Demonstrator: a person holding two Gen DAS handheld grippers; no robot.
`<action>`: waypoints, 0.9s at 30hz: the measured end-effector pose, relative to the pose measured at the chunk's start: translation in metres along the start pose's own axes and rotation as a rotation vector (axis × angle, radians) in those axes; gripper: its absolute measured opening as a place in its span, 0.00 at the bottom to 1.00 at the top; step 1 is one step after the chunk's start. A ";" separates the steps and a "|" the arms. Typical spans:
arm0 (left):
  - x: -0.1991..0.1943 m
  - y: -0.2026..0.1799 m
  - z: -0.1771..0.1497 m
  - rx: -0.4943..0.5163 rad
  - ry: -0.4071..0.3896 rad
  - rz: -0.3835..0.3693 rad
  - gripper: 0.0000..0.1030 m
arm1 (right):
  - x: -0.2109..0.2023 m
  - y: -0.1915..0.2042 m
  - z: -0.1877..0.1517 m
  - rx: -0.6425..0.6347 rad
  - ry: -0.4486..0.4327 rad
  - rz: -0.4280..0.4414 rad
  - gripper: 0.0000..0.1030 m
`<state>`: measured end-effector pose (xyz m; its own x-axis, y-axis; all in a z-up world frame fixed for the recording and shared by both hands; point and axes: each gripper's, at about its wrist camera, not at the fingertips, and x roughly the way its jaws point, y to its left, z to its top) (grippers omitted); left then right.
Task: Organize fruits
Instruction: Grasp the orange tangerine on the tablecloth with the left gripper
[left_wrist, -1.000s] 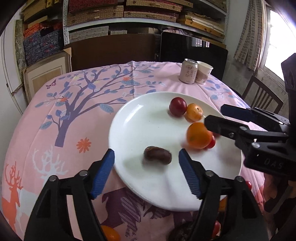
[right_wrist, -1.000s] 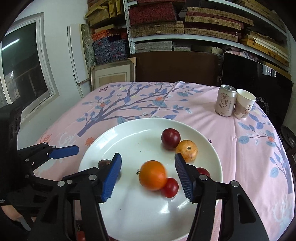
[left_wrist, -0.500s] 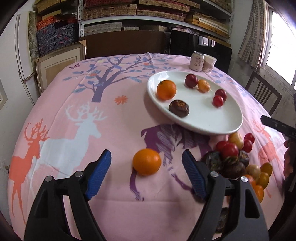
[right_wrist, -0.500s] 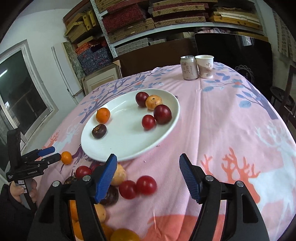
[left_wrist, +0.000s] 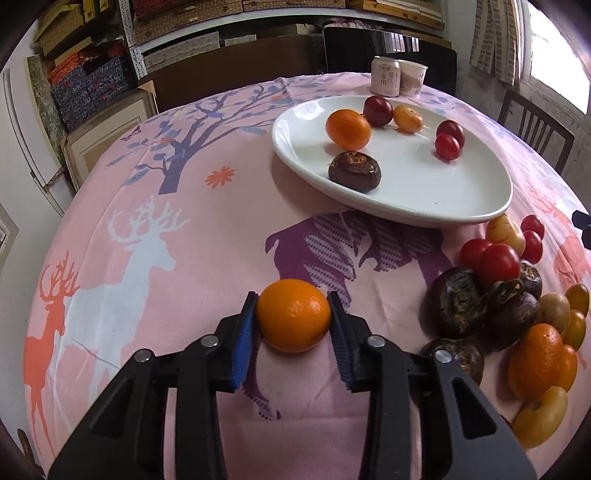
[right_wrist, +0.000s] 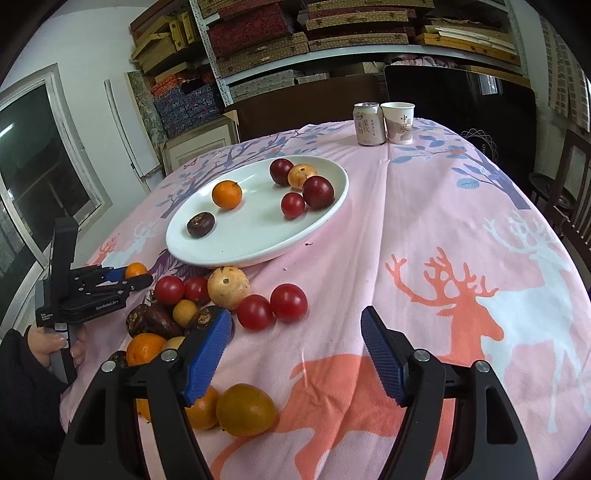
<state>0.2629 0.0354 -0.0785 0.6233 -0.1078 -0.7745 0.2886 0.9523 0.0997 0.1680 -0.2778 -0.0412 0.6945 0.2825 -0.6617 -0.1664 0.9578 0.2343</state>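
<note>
My left gripper (left_wrist: 293, 319) is shut on an orange (left_wrist: 293, 320) that rests on the pink tablecloth; it also shows in the right wrist view (right_wrist: 127, 277). A white plate (left_wrist: 461, 206) beyond holds an orange (left_wrist: 348, 128), a dark water chestnut (left_wrist: 354, 171), red plums and small red and yellow fruits. A pile of loose fruit (left_wrist: 517, 295) lies right of the left gripper. My right gripper (right_wrist: 295, 350) is open and empty above the cloth, with two red tomatoes (right_wrist: 273, 306) just ahead of its fingers.
A drink can (right_wrist: 367, 123) and a paper cup (right_wrist: 399, 122) stand at the far edge of the table. Shelves with boxes line the wall. Chairs stand at the far and right sides. A loose orange fruit (right_wrist: 245, 410) lies near my right gripper's left finger.
Both grippers have pulled back from the plate toward the near side of the table. The left gripper has come down around the loose orange and closed on it.
</note>
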 end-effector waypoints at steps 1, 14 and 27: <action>-0.001 0.002 -0.001 -0.008 -0.006 -0.009 0.36 | -0.001 0.000 -0.002 -0.007 0.007 0.001 0.71; -0.021 0.005 0.000 -0.037 -0.094 -0.028 0.35 | -0.016 0.023 -0.034 -0.158 0.097 0.017 0.51; -0.028 0.007 -0.004 -0.042 -0.112 -0.037 0.35 | -0.008 0.034 -0.041 -0.204 0.137 0.021 0.47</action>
<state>0.2450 0.0464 -0.0585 0.6905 -0.1723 -0.7025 0.2836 0.9579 0.0439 0.1280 -0.2457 -0.0571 0.5906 0.2939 -0.7516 -0.3277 0.9384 0.1094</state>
